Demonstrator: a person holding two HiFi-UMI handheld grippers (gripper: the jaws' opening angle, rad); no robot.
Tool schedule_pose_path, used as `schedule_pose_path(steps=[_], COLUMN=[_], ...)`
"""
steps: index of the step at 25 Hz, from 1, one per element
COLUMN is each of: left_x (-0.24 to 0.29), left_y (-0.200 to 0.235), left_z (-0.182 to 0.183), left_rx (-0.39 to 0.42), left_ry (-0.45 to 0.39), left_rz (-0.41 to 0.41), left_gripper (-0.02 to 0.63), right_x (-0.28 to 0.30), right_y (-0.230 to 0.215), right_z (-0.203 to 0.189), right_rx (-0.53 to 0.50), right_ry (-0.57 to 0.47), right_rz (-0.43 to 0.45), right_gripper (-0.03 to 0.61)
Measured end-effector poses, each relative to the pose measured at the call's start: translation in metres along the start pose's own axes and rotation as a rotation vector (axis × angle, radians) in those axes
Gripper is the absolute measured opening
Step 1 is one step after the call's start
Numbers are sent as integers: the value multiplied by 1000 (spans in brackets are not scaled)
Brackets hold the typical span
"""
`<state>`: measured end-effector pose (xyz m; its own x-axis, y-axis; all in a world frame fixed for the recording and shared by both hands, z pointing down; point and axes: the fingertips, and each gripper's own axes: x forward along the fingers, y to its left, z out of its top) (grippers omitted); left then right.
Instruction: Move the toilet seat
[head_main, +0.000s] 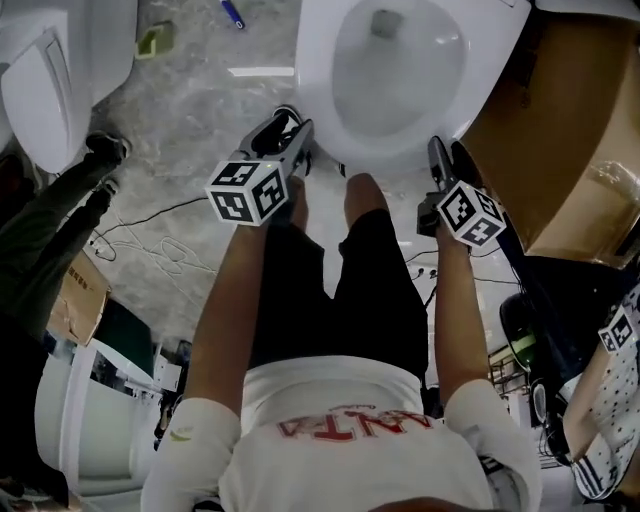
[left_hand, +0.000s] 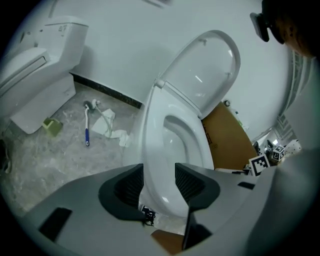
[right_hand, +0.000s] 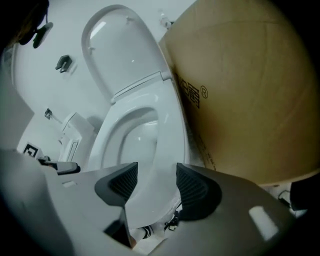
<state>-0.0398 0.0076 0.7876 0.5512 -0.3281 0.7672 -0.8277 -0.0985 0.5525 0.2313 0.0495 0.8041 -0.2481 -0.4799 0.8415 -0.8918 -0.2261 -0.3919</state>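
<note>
Centre: white toilet with its lid upright against the wall and the toilet seat lying down on the bowl's rim. To the toilet's right, touching or just beside it, stands a brown cardboard box bearing red printed characters that end in an ® mark; the characters themselves are too small to read. A second toilet stands well apart to the left. The person's white shirt carries red lettering, seen upside down, apparently "ANTA". Left gripper: jaws spread, straddling the front-left edge of the seat; whether the pads touch it cannot be told. Right gripper: jaws likewise spread, with the front-right edge of the seat between them. On the marbled floor between the toilets lie crumpled paper, a blue-handled brush and a small green object.
</note>
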Motion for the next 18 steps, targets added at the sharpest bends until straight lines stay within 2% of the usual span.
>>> schedule_pose_path(steps=[2, 5, 8, 18], left_x=[14, 26, 32, 33], left_y=[5, 9, 12, 13], left_z=[-10, -16, -23, -39], left_rx=[-5, -11, -14, -59], left_ry=[34, 44, 63, 123], left_rz=[4, 21, 28, 6], left_gripper=[186, 187, 192, 201], right_x=[-3, -2, 5, 0], right_y=[4, -3, -10, 5], right_z=[-5, -19, -31, -26], right_rx=[-28, -8, 42, 220], right_ry=[-8, -2, 23, 36], right_rz=[5, -12, -12, 116], right_gripper=[288, 310, 311, 310])
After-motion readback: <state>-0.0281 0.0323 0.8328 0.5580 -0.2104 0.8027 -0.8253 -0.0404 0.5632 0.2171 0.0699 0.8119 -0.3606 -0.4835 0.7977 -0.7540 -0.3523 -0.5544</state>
